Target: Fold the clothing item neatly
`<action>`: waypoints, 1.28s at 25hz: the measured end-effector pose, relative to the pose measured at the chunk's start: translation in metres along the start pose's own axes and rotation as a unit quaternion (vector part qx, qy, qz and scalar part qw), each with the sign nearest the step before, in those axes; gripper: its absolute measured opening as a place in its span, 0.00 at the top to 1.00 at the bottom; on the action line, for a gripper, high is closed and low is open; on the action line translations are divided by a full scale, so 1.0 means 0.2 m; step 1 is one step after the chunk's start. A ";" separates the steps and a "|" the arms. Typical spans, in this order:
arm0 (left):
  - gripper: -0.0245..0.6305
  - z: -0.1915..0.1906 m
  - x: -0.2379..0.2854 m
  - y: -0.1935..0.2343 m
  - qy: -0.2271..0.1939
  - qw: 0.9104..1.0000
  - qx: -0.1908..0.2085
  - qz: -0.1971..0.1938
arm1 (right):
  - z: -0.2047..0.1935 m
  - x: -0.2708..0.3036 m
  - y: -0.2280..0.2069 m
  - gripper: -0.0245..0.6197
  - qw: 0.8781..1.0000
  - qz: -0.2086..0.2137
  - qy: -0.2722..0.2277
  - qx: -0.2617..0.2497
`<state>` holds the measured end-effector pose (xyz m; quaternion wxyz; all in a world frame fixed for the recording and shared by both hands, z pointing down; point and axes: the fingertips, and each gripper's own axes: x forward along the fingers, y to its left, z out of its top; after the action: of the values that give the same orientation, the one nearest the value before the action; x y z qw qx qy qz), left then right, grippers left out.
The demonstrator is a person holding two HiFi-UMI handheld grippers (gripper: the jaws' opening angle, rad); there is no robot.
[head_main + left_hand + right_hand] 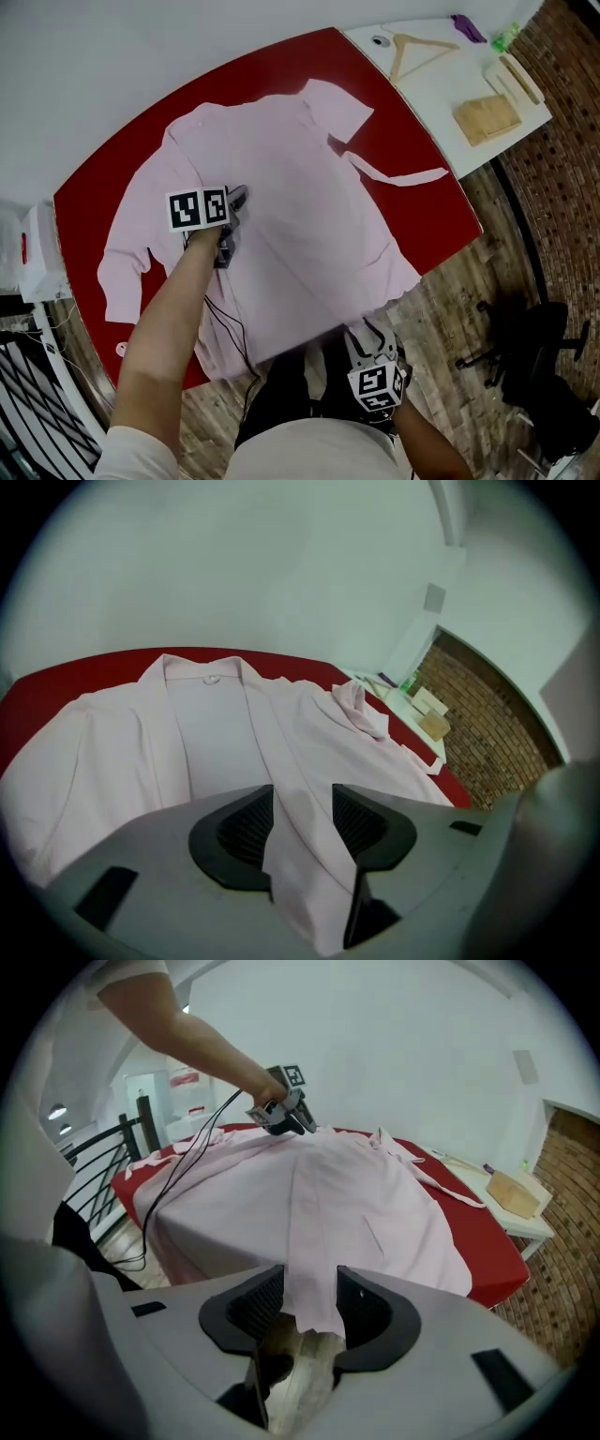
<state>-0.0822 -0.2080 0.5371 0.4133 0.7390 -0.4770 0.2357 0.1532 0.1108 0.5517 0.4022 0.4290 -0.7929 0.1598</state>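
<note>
Shirt (309,178), pink, lies spread flat on the red bench (441,217), stretching ahead of both my tongs. Left tongs (302,827) are open, with a front edge strip lying loose between the jaws. Right tongs (309,1302) are open at the near hem, hem corner between the jaws, unclamped.

A white side table (431,89) stands just beside the red table (436,211), carrying a wooden hanger (427,41) and a wooden block (487,119); a black chair (539,342) sits near it.
</note>
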 end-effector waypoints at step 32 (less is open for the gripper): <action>0.95 0.38 0.18 0.26 -0.022 0.999 0.021 0.027 | -0.34 0.29 0.07 0.69 0.990 -0.061 0.114 0.051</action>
<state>-0.1176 -0.2996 0.5421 0.3806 0.7394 -0.5005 0.2406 0.1575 0.1274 0.6408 0.4762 0.4760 -0.7050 0.2229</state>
